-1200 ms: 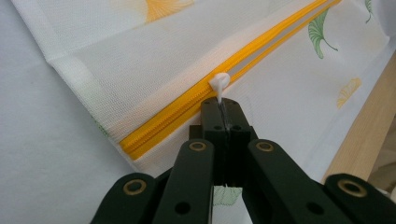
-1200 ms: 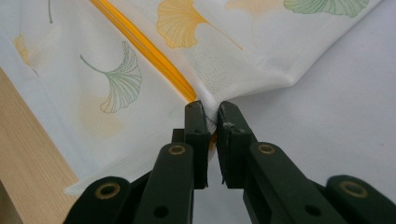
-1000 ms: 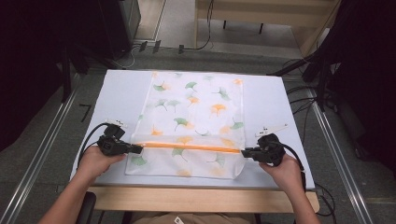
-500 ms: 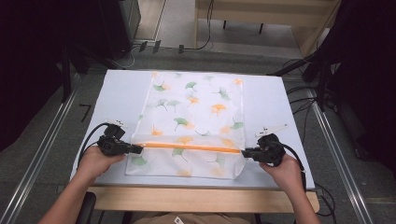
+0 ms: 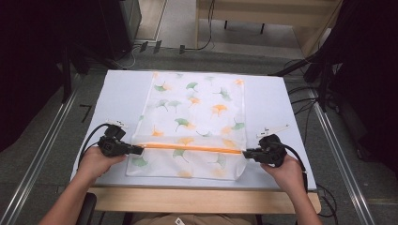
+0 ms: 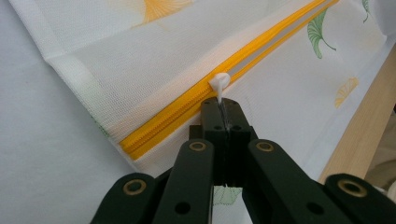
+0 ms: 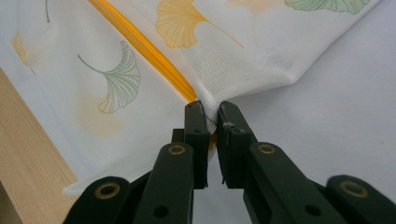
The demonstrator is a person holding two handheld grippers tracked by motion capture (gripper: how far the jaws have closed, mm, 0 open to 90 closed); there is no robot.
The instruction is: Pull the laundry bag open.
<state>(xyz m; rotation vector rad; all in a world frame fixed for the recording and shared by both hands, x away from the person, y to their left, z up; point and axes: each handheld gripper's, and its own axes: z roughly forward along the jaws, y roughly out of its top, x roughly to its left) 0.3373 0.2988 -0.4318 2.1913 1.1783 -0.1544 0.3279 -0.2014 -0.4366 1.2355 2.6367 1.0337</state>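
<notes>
We see left tool low over desk, forearm entering from near edge, jaws clamped on white zipper pull at left end of orange zipper. Mesh bag lies flat mid-desk, leaf print up, zipper running across its near part. Bare desk flanks bag both sides; wooden front edge close behind bag. Right tool level, jaws narrow, pinching bag fabric at zipper's right end.
</notes>
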